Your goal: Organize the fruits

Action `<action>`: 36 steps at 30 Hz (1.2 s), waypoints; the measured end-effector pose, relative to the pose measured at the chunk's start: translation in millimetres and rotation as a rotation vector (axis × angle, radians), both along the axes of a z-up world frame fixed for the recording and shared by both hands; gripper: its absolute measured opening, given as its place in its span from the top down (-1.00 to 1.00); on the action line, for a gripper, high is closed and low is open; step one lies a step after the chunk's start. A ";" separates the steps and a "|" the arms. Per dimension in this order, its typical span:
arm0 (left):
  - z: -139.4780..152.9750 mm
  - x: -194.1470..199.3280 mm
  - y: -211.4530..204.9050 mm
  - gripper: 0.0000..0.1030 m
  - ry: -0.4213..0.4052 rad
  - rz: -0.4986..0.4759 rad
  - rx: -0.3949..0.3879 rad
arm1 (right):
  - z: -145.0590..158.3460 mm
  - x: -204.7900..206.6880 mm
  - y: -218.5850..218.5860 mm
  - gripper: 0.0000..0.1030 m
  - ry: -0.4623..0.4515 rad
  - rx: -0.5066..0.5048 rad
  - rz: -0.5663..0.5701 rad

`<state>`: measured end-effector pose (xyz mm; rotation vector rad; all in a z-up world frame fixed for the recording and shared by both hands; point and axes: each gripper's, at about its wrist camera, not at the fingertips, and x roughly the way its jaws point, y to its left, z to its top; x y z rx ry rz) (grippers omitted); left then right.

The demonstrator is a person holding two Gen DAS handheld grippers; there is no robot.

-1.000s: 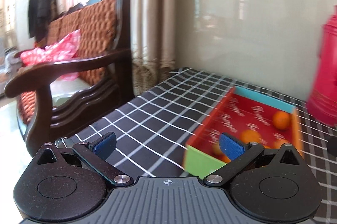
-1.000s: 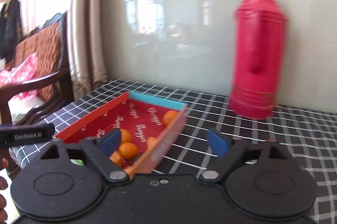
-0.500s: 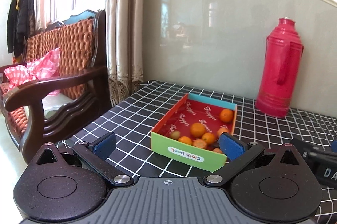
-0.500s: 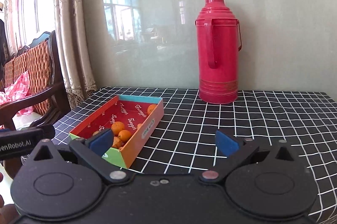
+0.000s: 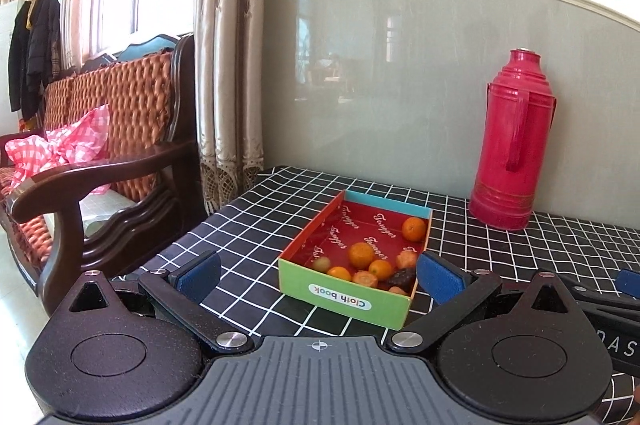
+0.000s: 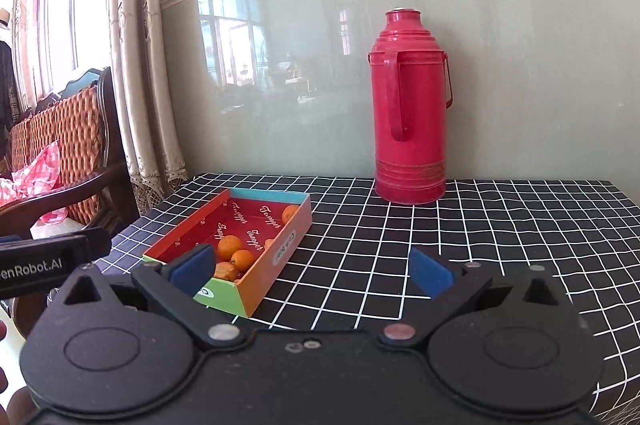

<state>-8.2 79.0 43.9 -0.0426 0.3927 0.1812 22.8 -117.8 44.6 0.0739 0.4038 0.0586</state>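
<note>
A shallow box (image 5: 348, 299) with a red inside and a green front wall sits on the checked table. It holds several small oranges (image 5: 361, 254), a pale green fruit (image 5: 321, 263) and a dark fruit (image 5: 400, 278). The box also shows in the right wrist view (image 6: 280, 249), with oranges (image 6: 229, 245) inside. My left gripper (image 5: 318, 271) is open and empty, a little short of the box's near end. My right gripper (image 6: 312, 267) is open and empty, to the right of the box and above the table.
A tall red thermos (image 5: 510, 145) stands at the back of the table by the wall; it also shows in the right wrist view (image 6: 410, 113). A wooden armchair (image 5: 100, 161) with a pink cloth stands left of the table. A curtain (image 5: 228, 57) hangs behind it.
Both grippers have pulled back and risen from the box, and the views have steadied. The whole box and the thermos have come into view. Both grippers stay open.
</note>
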 end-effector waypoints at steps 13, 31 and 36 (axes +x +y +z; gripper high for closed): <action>-6.0 9.0 -0.4 -1.00 0.020 -0.010 0.002 | -1.9 4.6 4.0 -0.89 0.005 0.006 0.016; -12.9 20.8 -4.2 -1.00 0.044 -0.011 0.013 | -6.2 12.7 5.2 -0.89 0.012 0.001 0.003; -13.3 22.1 -3.2 -1.00 0.046 -0.011 0.011 | -6.6 13.4 5.6 -0.89 0.013 0.001 0.002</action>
